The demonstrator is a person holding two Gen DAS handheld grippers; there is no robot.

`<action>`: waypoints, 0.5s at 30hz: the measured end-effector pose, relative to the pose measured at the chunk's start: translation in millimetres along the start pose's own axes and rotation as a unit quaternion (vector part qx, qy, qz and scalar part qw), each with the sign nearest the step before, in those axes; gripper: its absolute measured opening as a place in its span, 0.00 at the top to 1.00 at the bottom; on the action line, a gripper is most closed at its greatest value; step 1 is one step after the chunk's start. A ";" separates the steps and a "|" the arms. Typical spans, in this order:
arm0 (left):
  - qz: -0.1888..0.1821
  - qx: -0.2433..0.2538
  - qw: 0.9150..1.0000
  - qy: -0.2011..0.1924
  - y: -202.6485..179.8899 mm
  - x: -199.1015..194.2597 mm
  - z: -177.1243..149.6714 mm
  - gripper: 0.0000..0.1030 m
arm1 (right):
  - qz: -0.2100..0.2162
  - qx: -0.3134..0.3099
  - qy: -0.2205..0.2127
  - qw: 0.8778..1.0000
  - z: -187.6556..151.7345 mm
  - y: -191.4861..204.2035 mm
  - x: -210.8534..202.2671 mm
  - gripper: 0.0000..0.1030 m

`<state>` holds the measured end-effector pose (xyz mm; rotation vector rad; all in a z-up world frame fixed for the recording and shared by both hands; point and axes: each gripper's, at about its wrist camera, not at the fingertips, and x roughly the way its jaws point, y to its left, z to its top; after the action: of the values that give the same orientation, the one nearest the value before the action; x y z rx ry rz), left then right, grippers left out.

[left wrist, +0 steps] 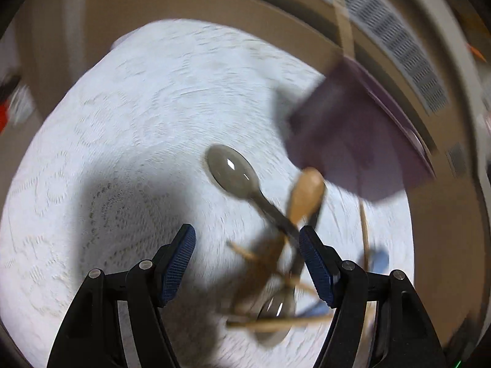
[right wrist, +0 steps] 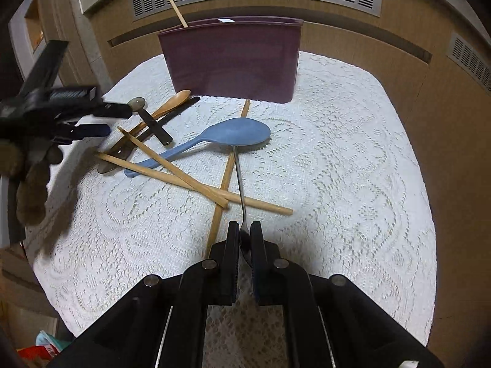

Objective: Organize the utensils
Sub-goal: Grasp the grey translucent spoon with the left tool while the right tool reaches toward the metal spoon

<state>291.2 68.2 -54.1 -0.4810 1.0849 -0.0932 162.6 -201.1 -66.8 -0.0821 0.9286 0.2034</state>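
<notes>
A round surface covered with a white lace tablecloth (right wrist: 337, 159) carries a loose heap of utensils, and a tall purple plastic holder (right wrist: 233, 58) stands upright at its far edge with a single light wooden chopstick (right wrist: 178, 12) poking out of its top. The right hand-held gripper (right wrist: 244, 230), seen from its own camera at the near middle, has its two black fingers pressed almost together on the near end of a thin silver metal utensil (right wrist: 238, 178); the slender handle runs away from the jaws toward the far side, and its far tip reaches the bowl of a pale blue plastic spoon (right wrist: 227, 136) lying flat near the centre. Three long wooden chopsticks (right wrist: 196, 181) lie crossed over one another just near and left of that blue spoon. Further left sit a light wooden spoon (right wrist: 175, 101) and a dark-handled utensil with a small round head (right wrist: 150, 119), touching in the pile. The left hand-held gripper (right wrist: 101, 119) hangs over this left part of the heap, held by a gloved hand (right wrist: 30, 178). Its own blurred view shows its blue-padded fingers (left wrist: 181, 263) standing wide apart with nothing pressed between them, and a grey translucent spoon (left wrist: 231, 171) on the cloth just beyond.
</notes>
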 end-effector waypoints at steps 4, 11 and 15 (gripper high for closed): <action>0.052 -0.032 0.998 -0.010 -10.9 9.6 13.8 0.32 | -0.005 -0.013 -0.014 1.000 -3.0 5.8 -6.2 0.92; 0.130 -0.028 0.991 -0.029 -27.8 22.7 17.1 0.32 | -0.024 -0.021 -0.041 0.999 -1.1 6.0 -25.6 0.51; 0.151 -0.003 0.988 -0.037 -31.5 26.7 12.0 0.45 | -0.044 -0.022 -0.061 0.997 -1.4 3.4 -36.8 0.41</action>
<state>319.3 35.9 -58.4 -0.3185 1.0735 0.1937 139.4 -203.0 -38.1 -0.1493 0.7964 0.1462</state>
